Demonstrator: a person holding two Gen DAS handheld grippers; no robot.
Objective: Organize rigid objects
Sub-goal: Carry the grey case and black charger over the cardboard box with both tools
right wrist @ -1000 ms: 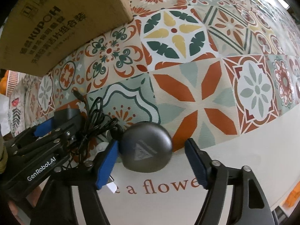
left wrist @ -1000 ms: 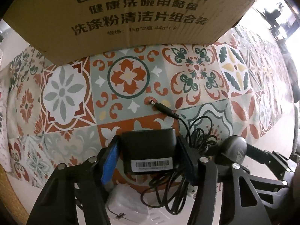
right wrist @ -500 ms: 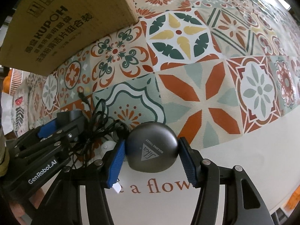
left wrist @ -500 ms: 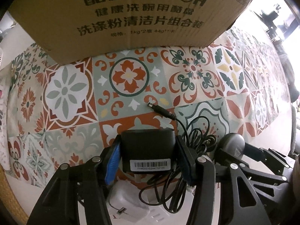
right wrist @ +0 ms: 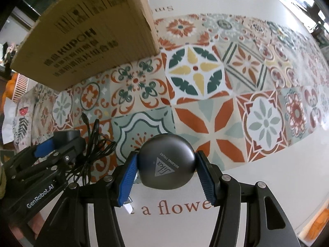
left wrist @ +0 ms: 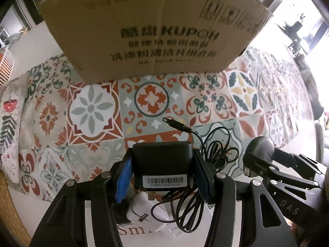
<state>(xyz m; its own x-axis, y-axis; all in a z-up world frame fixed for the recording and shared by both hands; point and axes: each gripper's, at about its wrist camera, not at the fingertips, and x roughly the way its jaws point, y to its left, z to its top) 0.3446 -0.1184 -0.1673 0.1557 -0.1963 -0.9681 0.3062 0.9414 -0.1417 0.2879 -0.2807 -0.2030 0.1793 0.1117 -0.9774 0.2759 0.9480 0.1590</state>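
My left gripper (left wrist: 161, 177) is shut on a black power adapter (left wrist: 162, 160) with a barcode label, held above the patterned tablecloth (left wrist: 92, 111). Its thin black cable (left wrist: 207, 164) hangs in loops, and the barrel plug (left wrist: 174, 124) points up and to the left. My right gripper (right wrist: 166, 171) is shut on a round dark grey case (right wrist: 166, 162) with a triangle logo, lifted off the cloth. In the right wrist view the left gripper (right wrist: 55, 144) shows at the left with the adapter. A brown cardboard box (left wrist: 152, 30) stands just beyond both grippers.
A white plug adapter (left wrist: 141, 207) lies on the cloth under the left gripper. A leaf-printed cloth (left wrist: 10, 123) and a slatted basket (right wrist: 19, 84) sit at the far left. The tablecloth (right wrist: 226, 82) stretches away to the right.
The right gripper's jaws closed on the grey case, which stood loose between them a second ago. Both grippers have risen with their loads, and the box's top edge has come into view.
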